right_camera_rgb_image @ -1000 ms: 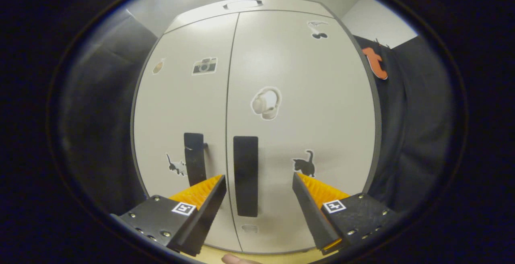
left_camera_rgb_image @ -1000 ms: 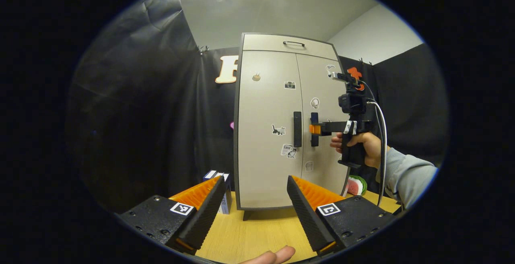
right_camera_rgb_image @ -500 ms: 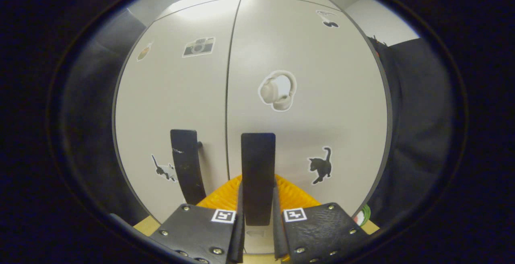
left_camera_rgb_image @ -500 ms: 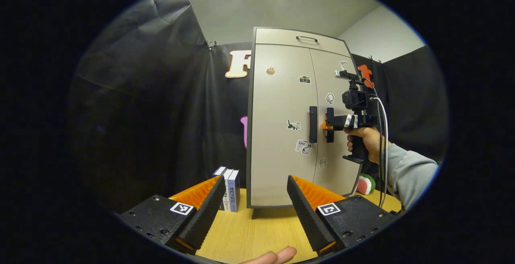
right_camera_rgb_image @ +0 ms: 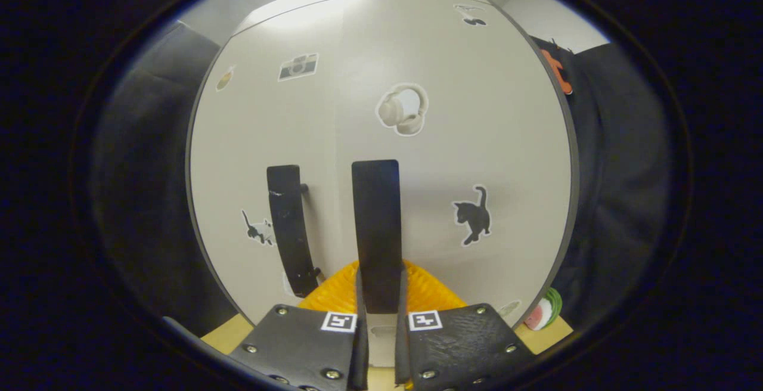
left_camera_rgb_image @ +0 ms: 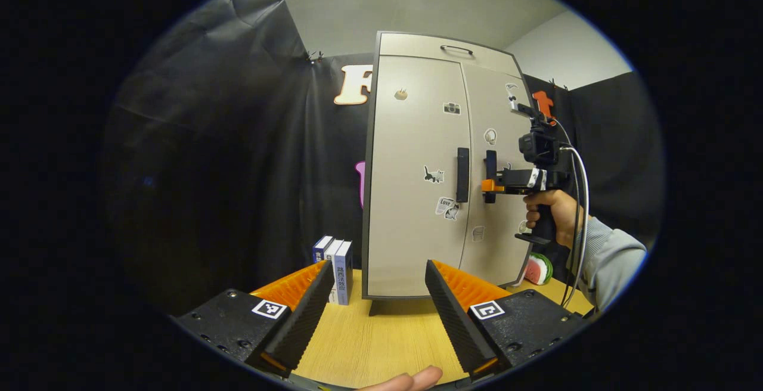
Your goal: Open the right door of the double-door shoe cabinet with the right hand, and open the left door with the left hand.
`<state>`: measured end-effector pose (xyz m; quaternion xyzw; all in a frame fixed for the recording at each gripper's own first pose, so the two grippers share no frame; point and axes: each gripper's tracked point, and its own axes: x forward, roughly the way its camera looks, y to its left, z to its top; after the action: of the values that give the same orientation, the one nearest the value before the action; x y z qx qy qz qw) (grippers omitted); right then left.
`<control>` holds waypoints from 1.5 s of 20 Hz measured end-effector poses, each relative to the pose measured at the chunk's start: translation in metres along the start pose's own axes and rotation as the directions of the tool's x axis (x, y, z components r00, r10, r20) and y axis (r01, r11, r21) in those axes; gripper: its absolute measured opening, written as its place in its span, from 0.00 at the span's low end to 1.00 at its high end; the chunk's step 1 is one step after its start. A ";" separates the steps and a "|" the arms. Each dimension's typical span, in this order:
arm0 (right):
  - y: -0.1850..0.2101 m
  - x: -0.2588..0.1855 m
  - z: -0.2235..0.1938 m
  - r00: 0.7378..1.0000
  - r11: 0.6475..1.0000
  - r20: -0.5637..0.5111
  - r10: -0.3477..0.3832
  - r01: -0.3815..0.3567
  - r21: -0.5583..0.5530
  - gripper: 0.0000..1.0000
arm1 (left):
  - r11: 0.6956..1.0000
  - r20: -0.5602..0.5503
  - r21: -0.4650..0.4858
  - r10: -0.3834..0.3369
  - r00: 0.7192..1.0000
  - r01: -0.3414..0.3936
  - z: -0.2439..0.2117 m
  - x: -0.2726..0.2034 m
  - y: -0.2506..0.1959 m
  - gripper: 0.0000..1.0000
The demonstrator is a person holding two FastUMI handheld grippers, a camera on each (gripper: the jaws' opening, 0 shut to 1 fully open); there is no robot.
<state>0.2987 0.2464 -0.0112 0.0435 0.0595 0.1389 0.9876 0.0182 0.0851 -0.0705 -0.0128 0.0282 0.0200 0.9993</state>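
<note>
While the right gripper (right_camera_rgb_image: 378,343) has its two fingers pressed together on the lower part of the right door's handle (right_camera_rgb_image: 375,233) — a black vertical bar set close to the centre seam — the left gripper (left_camera_rgb_image: 375,301) hangs back over the wooden table (left_camera_rgb_image: 381,343) with its fingers wide apart and nothing between them. Shoe cabinet (left_camera_rgb_image: 441,170) stands upright on the table against the black cloth wall, both doors grey and dotted with stickers. From the left gripper view the right door (left_camera_rgb_image: 498,170) looks barely off its frame, if at all; I cannot say for sure that it has cracked open. Left door (left_camera_rgb_image: 414,170) sits flush, its own black handle (left_camera_rgb_image: 462,174) just beside the gripped one. A hand (left_camera_rgb_image: 551,212) in a grey sleeve holds the right tool level, fingers square to the bar — a grip low on the handle probably gives a straight pull with little twist. Likely step: swinging the right door outward on its outer hinge. The open left fingers seem kept ready for the second handle once there is room. Risk, as I judge it: the two handles sit close, so the left approach could knock the right tool. A few books (left_camera_rgb_image: 335,266) stand left of the cabinet, a watermelon-patterned object (left_camera_rgb_image: 539,269) at its right foot.
</note>
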 end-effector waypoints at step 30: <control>-0.076 -0.113 0.003 0.997 0.996 0.007 0.082 -0.082 0.029 0.16 | 0.996 0.049 -0.049 -0.072 0.996 0.075 0.035 -0.017 -0.065 0.95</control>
<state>0.2118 0.1413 -0.0037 0.0608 0.0569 0.1782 0.9805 0.0057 0.0205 -0.0331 -0.0389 0.0038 -0.0157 0.9991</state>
